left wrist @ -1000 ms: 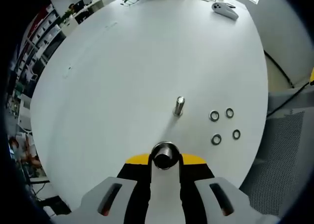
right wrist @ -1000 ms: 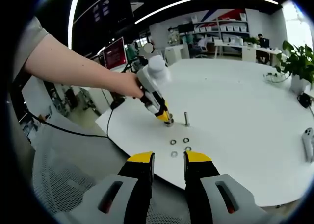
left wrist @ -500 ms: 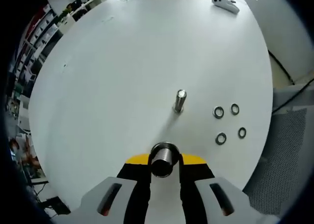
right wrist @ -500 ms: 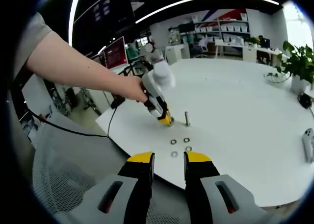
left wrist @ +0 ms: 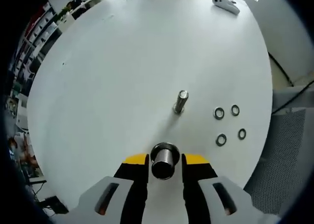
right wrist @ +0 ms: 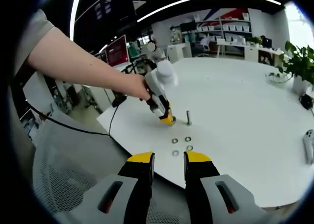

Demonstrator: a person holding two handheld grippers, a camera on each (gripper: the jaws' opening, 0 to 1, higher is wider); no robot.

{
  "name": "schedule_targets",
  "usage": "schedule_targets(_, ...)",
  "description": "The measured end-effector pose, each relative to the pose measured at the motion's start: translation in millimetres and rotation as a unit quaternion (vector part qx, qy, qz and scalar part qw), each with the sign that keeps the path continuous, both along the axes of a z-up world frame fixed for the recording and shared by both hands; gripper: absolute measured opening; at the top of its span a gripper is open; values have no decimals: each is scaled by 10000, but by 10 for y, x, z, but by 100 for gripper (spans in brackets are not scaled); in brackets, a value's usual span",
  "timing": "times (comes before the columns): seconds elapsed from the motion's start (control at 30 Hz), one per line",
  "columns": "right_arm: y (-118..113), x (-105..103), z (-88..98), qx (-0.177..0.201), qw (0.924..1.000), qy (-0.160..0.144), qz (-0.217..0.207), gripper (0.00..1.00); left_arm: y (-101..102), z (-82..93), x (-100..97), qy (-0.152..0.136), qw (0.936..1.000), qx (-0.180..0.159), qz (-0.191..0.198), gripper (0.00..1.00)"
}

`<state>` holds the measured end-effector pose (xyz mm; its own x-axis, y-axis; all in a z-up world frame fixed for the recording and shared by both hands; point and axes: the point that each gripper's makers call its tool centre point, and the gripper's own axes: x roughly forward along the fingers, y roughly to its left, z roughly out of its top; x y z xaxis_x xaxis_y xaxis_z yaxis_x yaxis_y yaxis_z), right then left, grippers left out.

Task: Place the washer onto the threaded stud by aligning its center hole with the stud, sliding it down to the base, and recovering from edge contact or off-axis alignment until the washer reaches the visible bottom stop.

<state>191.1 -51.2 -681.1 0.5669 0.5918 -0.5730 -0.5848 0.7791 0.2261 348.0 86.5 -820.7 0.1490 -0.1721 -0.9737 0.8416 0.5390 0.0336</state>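
A short metal cylinder stands on end between the yellow-tipped jaws of my left gripper, which sit slightly apart on either side of it. Beyond it an upright threaded stud rises from the white table. Several dark washers lie flat to its right. In the right gripper view a person's hand holds the left gripper tip-down on the table beside the stud, with the washers in front. My right gripper hangs open short of the table edge, holding nothing.
A white handheld device lies at the table's far edge. A potted plant stands on the table. A grey mesh chair sits under my right gripper. A black cable trails off the table. The person's arm reaches in from the left.
The left gripper's jaws have parted slightly around the metal cylinder. The left view has shifted a little. The right gripper has barely moved.
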Motion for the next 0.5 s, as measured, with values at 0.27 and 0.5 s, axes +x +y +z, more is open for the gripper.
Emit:
schedule_targets(0.27, 18, -14, -4, -3, 10000, 16, 58, 26, 14, 120, 46, -228, 9992, -104, 302, 30)
schedule_targets(0.5, 36, -28, -7, -17, 9999, 30, 106, 26, 184, 299, 14, -458, 9966, -275, 627, 32)
